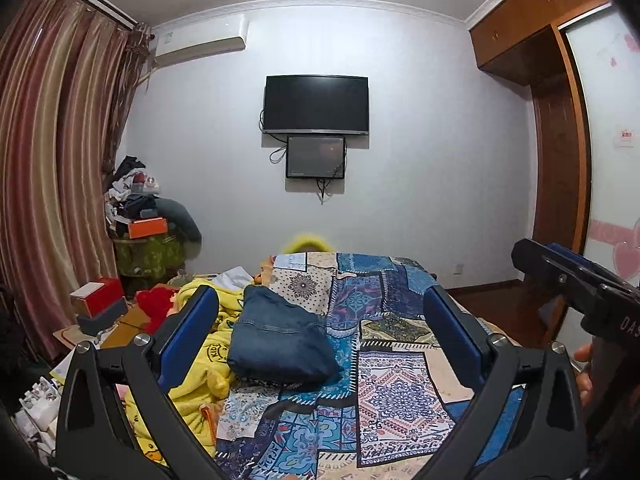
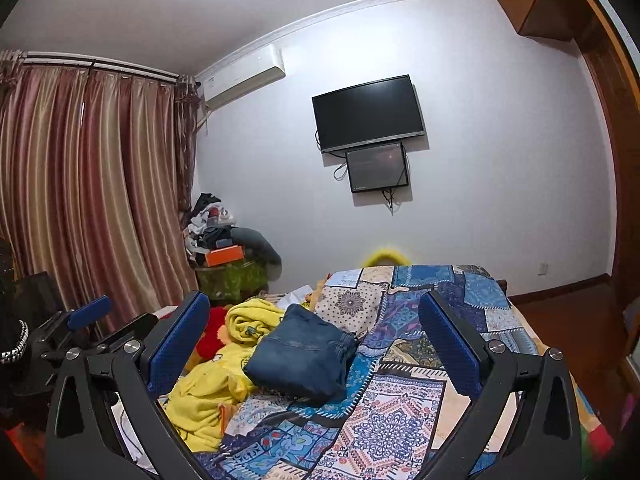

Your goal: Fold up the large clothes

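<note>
Two claws, my left claw [image 1: 320, 328] and my right claw [image 2: 316, 336], hang wide open over the bed, holding nothing. My folded dark blue denim jeans [image 1: 280, 340] sit on the blue patchwork quilt [image 1: 400, 380], at twelve o'clock from both claws. A bad poke could flop them open. The fluffy yellow blanket [image 1: 208, 360] at nine o'clock touches them and could snag. Three o'clock has open room.

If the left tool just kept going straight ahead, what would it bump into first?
Probably the folded jeans lying on the patchwork bedspread, between the open left tool fingers. Depth is unclear; aimed higher, it would pass over them toward the far wall.
</note>
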Action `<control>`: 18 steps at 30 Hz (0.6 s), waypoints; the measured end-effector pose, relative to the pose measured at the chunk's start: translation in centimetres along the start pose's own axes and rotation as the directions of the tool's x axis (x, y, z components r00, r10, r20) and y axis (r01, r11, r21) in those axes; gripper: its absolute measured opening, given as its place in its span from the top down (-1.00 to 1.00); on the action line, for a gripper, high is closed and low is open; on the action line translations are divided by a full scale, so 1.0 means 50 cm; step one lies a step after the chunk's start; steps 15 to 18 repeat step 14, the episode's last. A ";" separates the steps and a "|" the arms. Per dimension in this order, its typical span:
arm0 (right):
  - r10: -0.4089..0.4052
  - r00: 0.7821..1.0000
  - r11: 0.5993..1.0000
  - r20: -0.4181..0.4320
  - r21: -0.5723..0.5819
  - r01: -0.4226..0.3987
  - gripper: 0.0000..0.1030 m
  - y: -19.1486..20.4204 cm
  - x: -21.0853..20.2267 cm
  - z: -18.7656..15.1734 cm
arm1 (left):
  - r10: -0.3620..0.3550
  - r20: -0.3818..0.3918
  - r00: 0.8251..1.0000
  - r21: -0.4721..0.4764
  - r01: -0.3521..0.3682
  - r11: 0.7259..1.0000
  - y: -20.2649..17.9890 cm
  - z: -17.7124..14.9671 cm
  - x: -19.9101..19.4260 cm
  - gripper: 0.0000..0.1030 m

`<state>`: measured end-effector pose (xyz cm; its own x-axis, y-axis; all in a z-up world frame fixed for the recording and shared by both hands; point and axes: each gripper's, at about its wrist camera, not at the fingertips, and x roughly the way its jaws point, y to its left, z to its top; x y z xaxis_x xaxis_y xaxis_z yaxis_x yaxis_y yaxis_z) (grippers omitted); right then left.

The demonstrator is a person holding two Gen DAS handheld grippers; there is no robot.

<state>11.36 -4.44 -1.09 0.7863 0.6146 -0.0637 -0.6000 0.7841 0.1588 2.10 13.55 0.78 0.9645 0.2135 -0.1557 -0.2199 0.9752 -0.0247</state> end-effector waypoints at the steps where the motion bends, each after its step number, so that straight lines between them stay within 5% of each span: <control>1: 0.000 1.000 1.000 0.000 -0.002 0.000 -1.00 0.001 0.001 0.000 | -0.001 -0.002 1.000 -0.002 0.001 1.000 0.000 0.000 0.001 -0.99; 18: -0.004 1.000 1.000 -0.019 -0.004 0.004 -1.00 0.004 0.015 -0.010 | -0.014 -0.016 1.000 -0.034 0.013 0.999 0.016 -0.007 0.013 -0.99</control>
